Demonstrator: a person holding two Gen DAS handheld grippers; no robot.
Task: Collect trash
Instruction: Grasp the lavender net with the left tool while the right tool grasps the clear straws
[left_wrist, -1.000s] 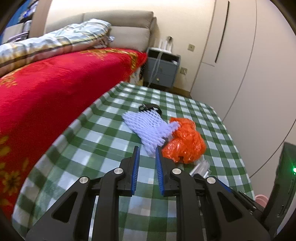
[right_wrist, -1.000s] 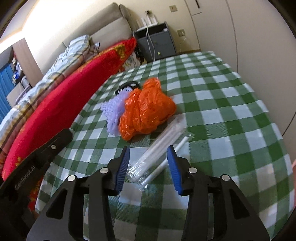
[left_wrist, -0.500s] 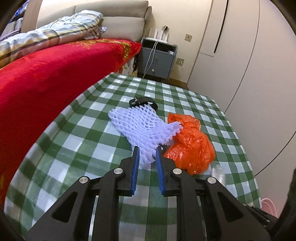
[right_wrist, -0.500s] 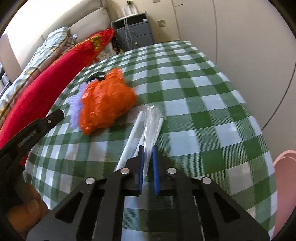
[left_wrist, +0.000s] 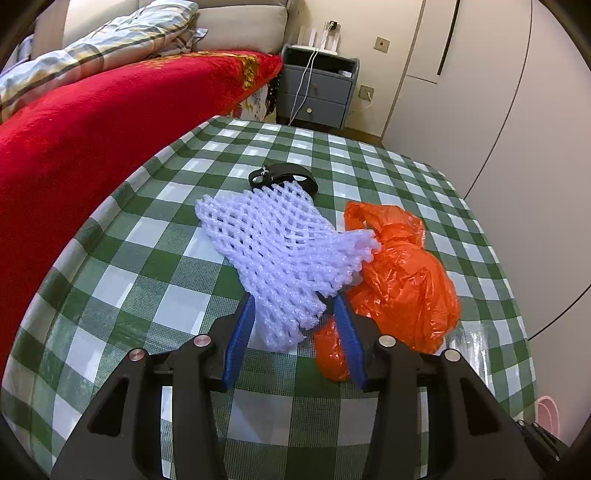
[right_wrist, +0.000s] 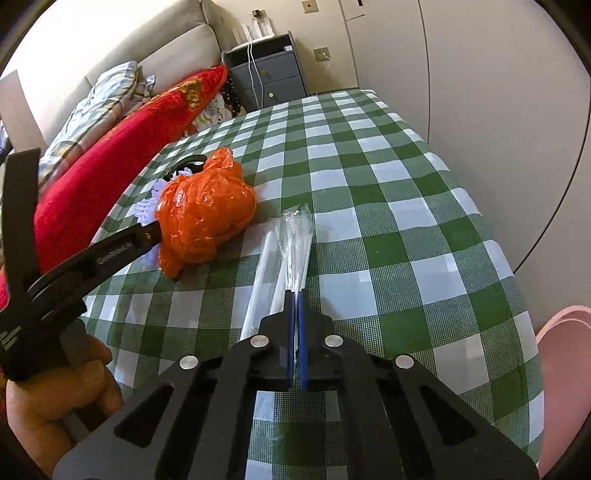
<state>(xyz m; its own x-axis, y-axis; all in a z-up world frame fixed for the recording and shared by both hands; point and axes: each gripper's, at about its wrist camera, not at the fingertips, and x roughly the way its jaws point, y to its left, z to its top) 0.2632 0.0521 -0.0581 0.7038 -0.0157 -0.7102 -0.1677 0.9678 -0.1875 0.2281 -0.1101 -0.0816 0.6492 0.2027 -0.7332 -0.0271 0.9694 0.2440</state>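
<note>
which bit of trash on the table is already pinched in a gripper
The clear plastic wrapper, clamped between the right gripper fingers. The white foam net only sits between open left fingers; the orange bag lies loose.

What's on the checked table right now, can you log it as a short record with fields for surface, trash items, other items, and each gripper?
surface: green-and-white checked tablecloth
trash items: white foam net; orange plastic bag; clear plastic wrapper
other items: black strap behind the foam net
left gripper: jaws opening, near end of the foam net between them, pads not pressing it
right gripper: shut on the clear plastic wrapper
beside table: red blanket; grey nightstand
</note>
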